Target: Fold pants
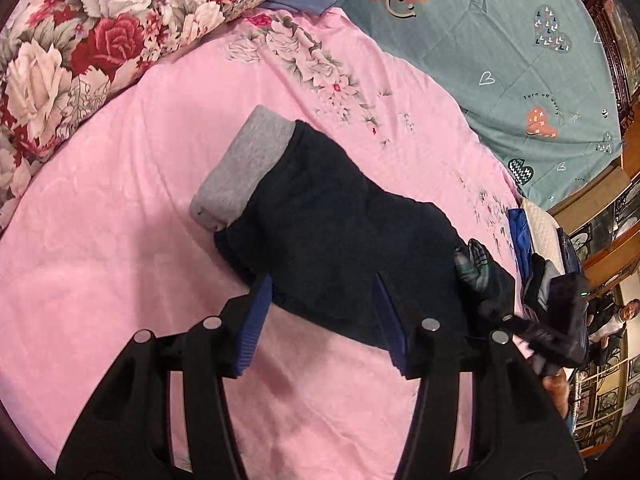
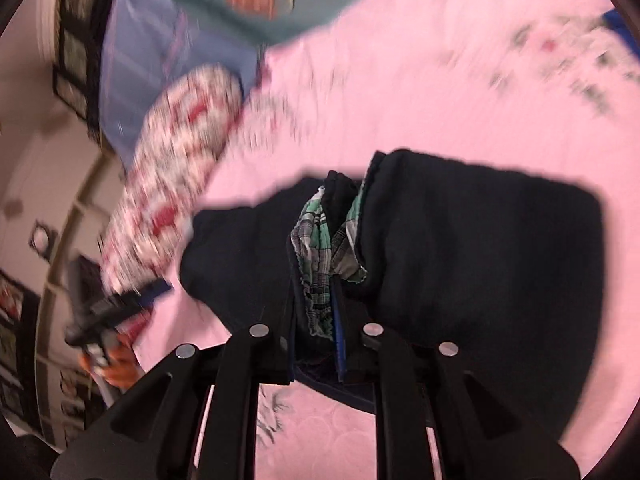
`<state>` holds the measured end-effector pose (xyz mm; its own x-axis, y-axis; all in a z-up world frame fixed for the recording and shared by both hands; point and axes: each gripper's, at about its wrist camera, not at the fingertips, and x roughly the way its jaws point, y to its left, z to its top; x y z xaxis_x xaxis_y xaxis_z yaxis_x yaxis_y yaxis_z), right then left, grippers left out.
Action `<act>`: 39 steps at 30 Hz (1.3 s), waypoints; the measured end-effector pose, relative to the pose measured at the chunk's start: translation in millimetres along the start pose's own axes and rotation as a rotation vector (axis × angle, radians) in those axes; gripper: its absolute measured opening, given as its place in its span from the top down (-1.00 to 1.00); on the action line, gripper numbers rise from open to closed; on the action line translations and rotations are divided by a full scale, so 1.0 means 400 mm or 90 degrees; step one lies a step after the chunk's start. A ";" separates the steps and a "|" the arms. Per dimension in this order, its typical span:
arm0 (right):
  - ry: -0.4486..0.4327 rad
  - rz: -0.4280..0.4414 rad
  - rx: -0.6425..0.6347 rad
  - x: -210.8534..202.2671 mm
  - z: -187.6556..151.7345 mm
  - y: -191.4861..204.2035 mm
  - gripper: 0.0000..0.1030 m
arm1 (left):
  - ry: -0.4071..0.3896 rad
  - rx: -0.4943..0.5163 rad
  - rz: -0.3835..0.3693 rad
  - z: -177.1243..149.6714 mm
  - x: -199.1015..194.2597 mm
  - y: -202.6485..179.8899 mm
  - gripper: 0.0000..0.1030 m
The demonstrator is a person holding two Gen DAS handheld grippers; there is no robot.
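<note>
Dark pants (image 1: 340,232), partly folded, grey cuff (image 1: 244,168) showing, on the pink bedsheet (image 1: 120,280). Right gripper (image 2: 316,320) clamped on their plaid-lined edge (image 2: 320,248). Left gripper (image 1: 324,316) spread apart above the near edge. Floral pillow (image 1: 80,52) beyond.

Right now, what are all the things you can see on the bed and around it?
pants: one, dark navy with grey cuffs, partly folded, middle of the pink sheet
plaid lining: one, green and grey, poking out of the pants by the right gripper
pink sheet: one, pink with flowers, under the pants
floral quilt: one, red and white roses, far left
teal bedding: one, teal with hearts, far right
clothes pile: one, blue and white, bed's edge
left gripper: open, over the pants' near edge
right gripper: shut on the pants
</note>
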<state>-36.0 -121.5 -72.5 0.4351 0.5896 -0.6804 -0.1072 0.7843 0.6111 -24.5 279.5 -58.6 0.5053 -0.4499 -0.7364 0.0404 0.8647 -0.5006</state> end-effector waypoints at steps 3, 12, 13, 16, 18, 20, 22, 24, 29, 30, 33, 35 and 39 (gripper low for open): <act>0.027 0.011 0.002 0.058 -0.017 0.010 0.04 | 0.010 0.006 -0.003 -0.003 0.013 -0.013 -0.04; -0.001 0.091 0.041 0.002 0.007 0.032 -0.27 | 0.016 0.031 -0.010 -0.016 0.027 -0.089 -0.08; 0.037 0.047 0.051 0.047 0.002 0.016 -0.26 | 0.018 0.032 -0.005 -0.019 0.026 -0.093 -0.08; 0.022 0.074 0.068 0.020 -0.007 -0.002 -0.22 | 0.010 0.017 0.007 -0.023 0.003 -0.074 -0.15; -0.031 0.114 0.083 -0.066 -0.002 -0.022 -0.23 | 0.002 -0.013 0.014 -0.017 -0.008 -0.042 -0.21; -0.091 0.084 0.089 -0.153 -0.002 -0.062 -0.26 | 0.011 -0.053 0.006 -0.015 -0.002 -0.009 -0.22; -0.131 0.046 0.137 -0.232 -0.014 -0.144 -0.27 | 0.029 -0.089 -0.007 -0.020 0.018 0.021 -0.21; -0.149 0.022 0.198 -0.271 -0.040 -0.222 -0.27 | 0.048 -0.133 -0.015 -0.031 0.043 0.055 -0.21; -0.158 0.064 0.239 -0.281 -0.100 -0.285 -0.27 | 0.063 -0.227 -0.055 -0.030 0.074 0.117 -0.21; -0.158 0.074 0.240 -0.272 -0.100 -0.284 -0.27 | 0.061 -0.237 -0.055 -0.024 0.077 0.121 -0.21; -0.150 0.101 0.225 -0.249 -0.089 -0.262 -0.27 | 0.047 -0.238 -0.051 -0.001 0.085 0.117 -0.21; -0.143 0.116 0.210 -0.246 -0.078 -0.240 -0.27 | 0.045 -0.243 -0.055 0.014 0.101 0.120 -0.21; -0.120 0.140 0.187 -0.222 -0.072 -0.197 -0.28 | 0.029 -0.255 -0.068 0.040 0.125 0.130 -0.21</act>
<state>-92.0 -230.1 -71.8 0.5896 0.6700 -0.4510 0.0314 0.5390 0.8417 16.5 305.4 -114.3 0.4773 -0.5497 -0.6856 -0.2526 0.6615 -0.7061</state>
